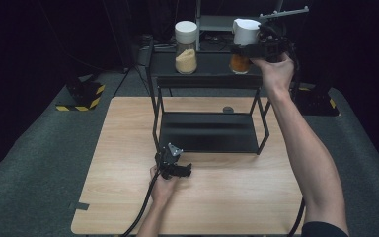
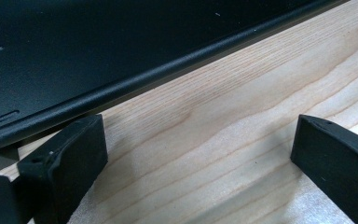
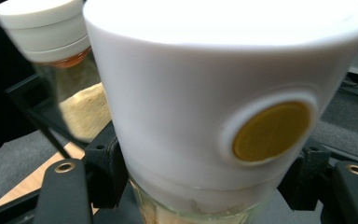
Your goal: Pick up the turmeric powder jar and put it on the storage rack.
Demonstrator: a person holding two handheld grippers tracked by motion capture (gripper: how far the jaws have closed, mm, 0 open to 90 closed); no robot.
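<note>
dark room, grey carpet underfoot, pale wooden table [image 1: 128,163] in the middle with a black two-level metal rack [image 1: 207,131] standing toward its far side. on the rack's upper shelf, toward the left, a glass jar of pale granules [image 1: 186,47] under a white lid, upright. near the right end of that shelf, a second jar with orange contents [image 1: 240,45], white lid on, pinched by the right gripper [image 1: 256,47] just under the lid, tilted slightly; cannot tell whether its base touches the shelf. from the right gripper view, the white cap [image 3: 223,93] looming close with a round yellow-brown disc [image 3: 271,131] on its side, black pads [image 3: 103,164] pressed against the glass on either side below it, pale-granule jar [image 3: 70,79] just beside at the left. right forearm stretched across the table's right side up to the shelf. left gripper [image 1: 173,168] resting low on the table just in front of the rack's lower shelf, tongs spread wide with nothing but bare wood grain between the pads [image 2: 65,163] in the left gripper view, rack's bottom edge [image 2: 121,88] near. small dark round object [image 1: 228,109] on the table behind the rack. yellow-and-black striped bases [image 1: 81,96] on the carpet at the far left and right.
</note>
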